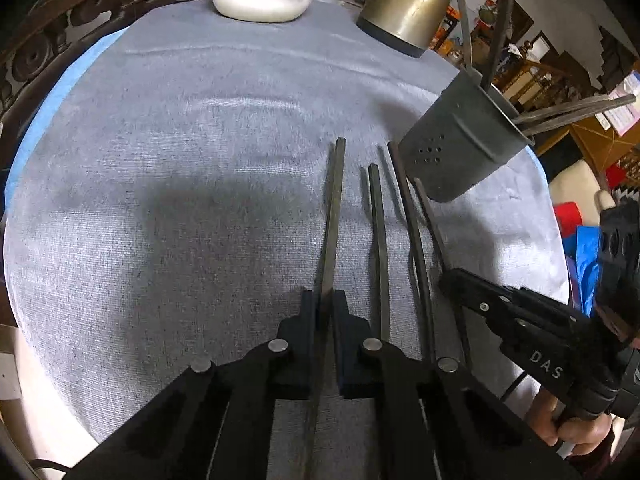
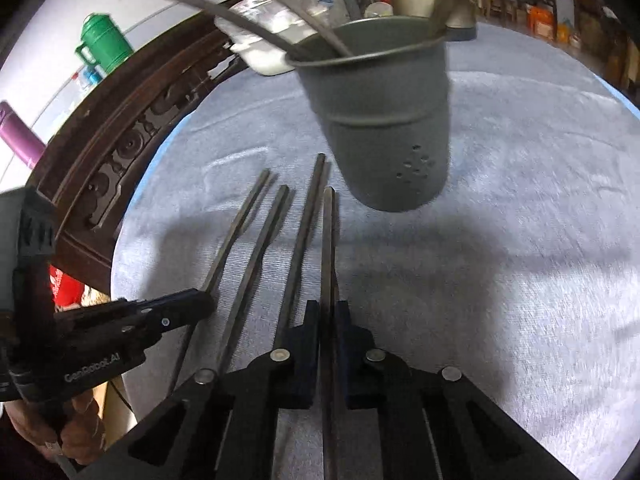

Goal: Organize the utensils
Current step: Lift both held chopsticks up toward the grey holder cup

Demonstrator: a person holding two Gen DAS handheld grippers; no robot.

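Pinching one chopstick each, the left gripper (image 1: 327,308) and right gripper (image 2: 328,312) clamp tight, presumably to lift them into the holder (image 2: 384,120) near the table's far edge.

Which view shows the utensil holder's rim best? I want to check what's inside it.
The right wrist view: the grey utensil holder faces it fully, open rim visible with chopsticks inside. In the left wrist view the holder sits at the edge, rim mostly turned away.

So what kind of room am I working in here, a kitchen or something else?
Probably a lived-in home dining or living area, not a clear kitchen: a cloth-covered table with a carved wooden chair back, an electric kettle, and cluttered shelves behind.
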